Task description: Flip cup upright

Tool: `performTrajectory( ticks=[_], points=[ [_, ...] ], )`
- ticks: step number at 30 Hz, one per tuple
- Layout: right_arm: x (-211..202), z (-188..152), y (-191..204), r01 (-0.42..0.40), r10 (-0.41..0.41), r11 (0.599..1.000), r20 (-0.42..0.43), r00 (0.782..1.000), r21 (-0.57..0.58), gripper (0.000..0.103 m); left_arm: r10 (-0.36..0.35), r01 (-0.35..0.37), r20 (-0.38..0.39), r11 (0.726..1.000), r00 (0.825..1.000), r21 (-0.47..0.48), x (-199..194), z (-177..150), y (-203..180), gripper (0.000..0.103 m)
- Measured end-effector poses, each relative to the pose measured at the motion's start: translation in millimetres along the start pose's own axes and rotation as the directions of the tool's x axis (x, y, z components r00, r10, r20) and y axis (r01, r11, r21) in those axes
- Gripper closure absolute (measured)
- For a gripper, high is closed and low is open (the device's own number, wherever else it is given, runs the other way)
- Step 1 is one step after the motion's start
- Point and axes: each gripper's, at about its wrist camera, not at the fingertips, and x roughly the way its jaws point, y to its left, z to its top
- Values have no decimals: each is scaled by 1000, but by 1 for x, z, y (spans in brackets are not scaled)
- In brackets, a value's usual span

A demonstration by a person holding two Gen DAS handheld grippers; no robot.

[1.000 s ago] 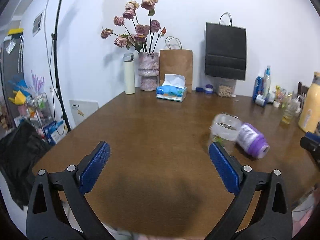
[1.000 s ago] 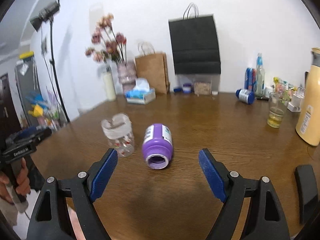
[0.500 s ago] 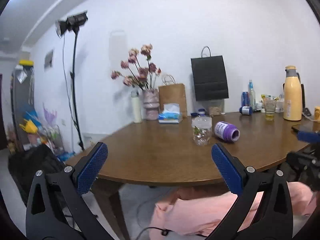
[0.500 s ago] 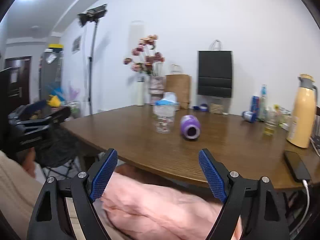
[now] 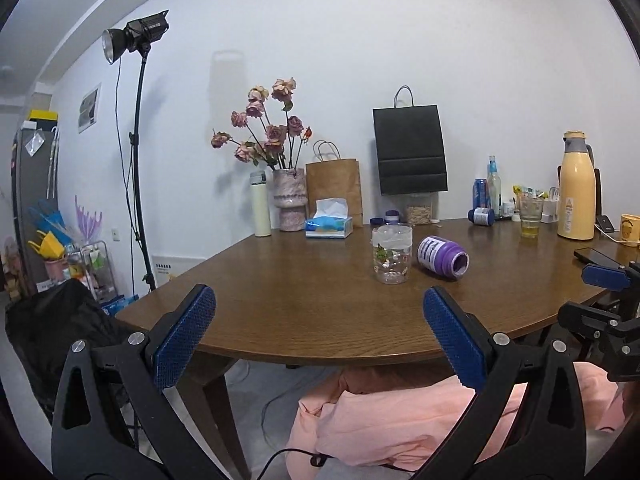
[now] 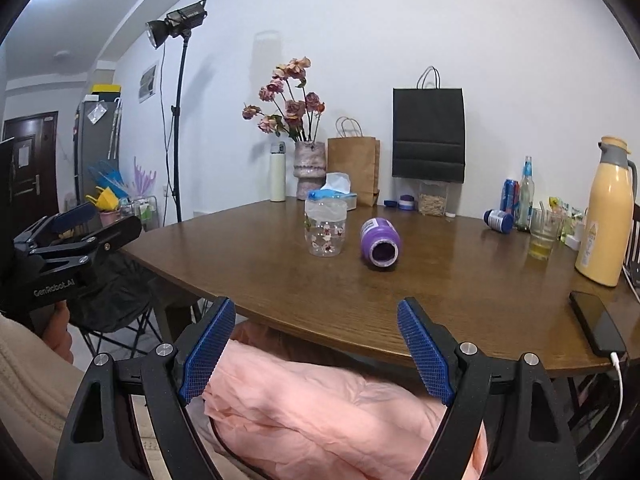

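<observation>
A purple cup lies on its side on the brown table, its open mouth facing the front right; it also shows in the right wrist view. A clear flowered glass stands upright just left of it, seen too in the right wrist view. My left gripper is open and empty, held off the table's front edge above a pink-clothed lap. My right gripper is open and empty, also back from the table edge.
At the table's back stand a flower vase, a tissue box, paper bags, bottles and a yellow thermos. A black phone lies at the right front edge. A light stand stands at the left.
Both grippers have pulled back and down from over the table to beyond its front edge. The cup and the glass look farther away and have not moved.
</observation>
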Motion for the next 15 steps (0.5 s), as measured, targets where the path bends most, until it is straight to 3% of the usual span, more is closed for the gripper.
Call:
performTrajectory(
  ticks=[15],
  points=[
    [0,3,-11,24,-24,999,-4,1000,23,16,0,0,13,1000,1000,7,1,3,-4,0]
  ],
)
